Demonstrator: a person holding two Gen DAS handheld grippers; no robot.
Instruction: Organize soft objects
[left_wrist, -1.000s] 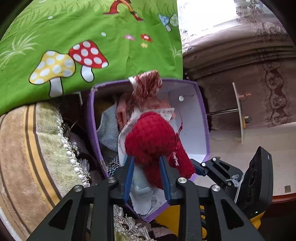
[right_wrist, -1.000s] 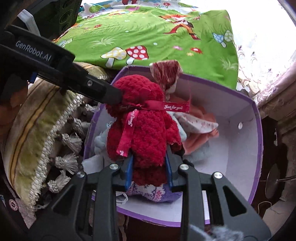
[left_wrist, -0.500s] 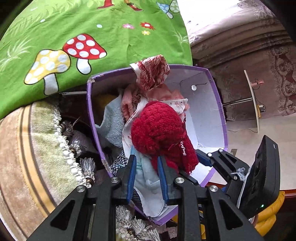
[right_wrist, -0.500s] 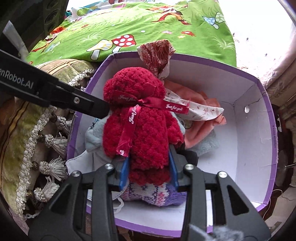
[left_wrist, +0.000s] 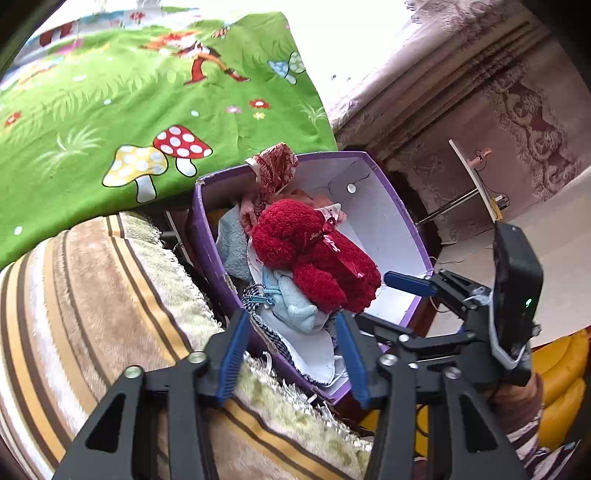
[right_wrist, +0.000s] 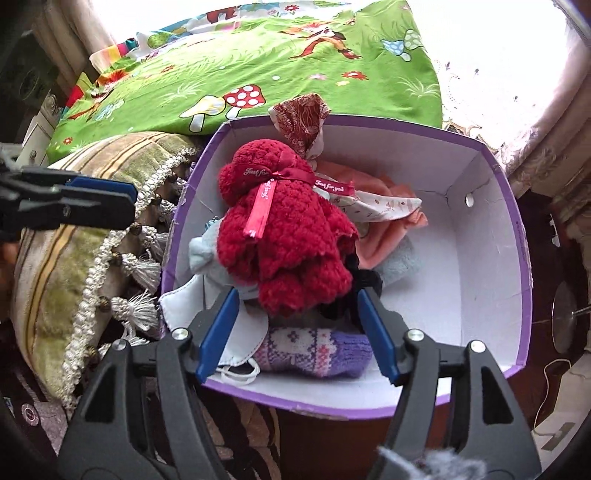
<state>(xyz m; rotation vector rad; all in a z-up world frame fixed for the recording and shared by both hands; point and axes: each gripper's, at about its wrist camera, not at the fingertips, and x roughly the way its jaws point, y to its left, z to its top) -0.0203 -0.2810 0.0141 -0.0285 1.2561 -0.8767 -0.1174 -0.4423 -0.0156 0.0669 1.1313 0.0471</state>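
Observation:
A red knitted teddy bear (right_wrist: 284, 229) with a red ribbon lies on a pile of soft things inside a purple box (right_wrist: 517, 236) with white walls. It also shows in the left wrist view (left_wrist: 314, 251), in the same box (left_wrist: 402, 221). My right gripper (right_wrist: 295, 328) is open, its blue pads on either side of the bear's legs, not touching. My left gripper (left_wrist: 291, 354) is open and empty, just outside the box's near rim. Under the bear lie a pale blue plush (right_wrist: 207, 254), a purple patterned knit (right_wrist: 310, 350), peach cloth (right_wrist: 373, 192) and a red patterned fabric (right_wrist: 303, 122).
A green mushroom-print bedspread (right_wrist: 280, 59) lies behind the box. A striped fringed cushion (left_wrist: 74, 314) presses against the box's left side. Curtains (left_wrist: 480, 92) and a yellow object (left_wrist: 561, 384) are to the right. The right gripper's body (left_wrist: 513, 295) shows in the left wrist view.
Both grippers opened and let go of the red bear, which now rests on the pile in the box. The left gripper drew back outside the box rim.

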